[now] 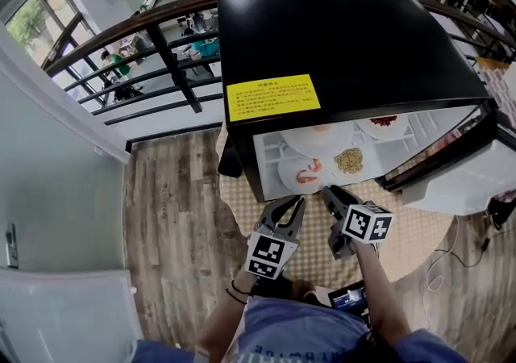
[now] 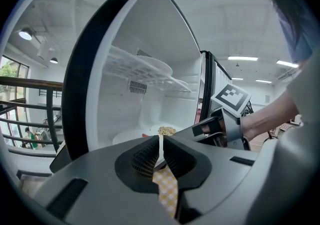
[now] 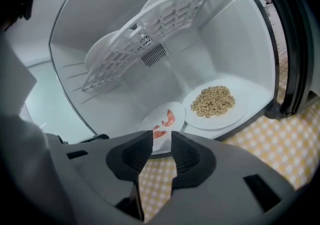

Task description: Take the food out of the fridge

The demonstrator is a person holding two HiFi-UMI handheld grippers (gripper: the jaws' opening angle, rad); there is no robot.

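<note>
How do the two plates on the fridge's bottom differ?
The shrimp plate carries a few pink pieces; the grain plate carries a tan heap. The shrimp plate lies straight ahead of the right hand-held gripper; the grain plate sits to its right. Both are white, round and lie flat.

- Fridge: glossy black outside, white inside
- Label on its top: yellow with dark print
- Plate of shrimp: white, the shrimp orange-red
- Plate of grains: white, the grains tan
- Mat: yellow-and-white check
- Floor: grey-brown wood planks
</note>
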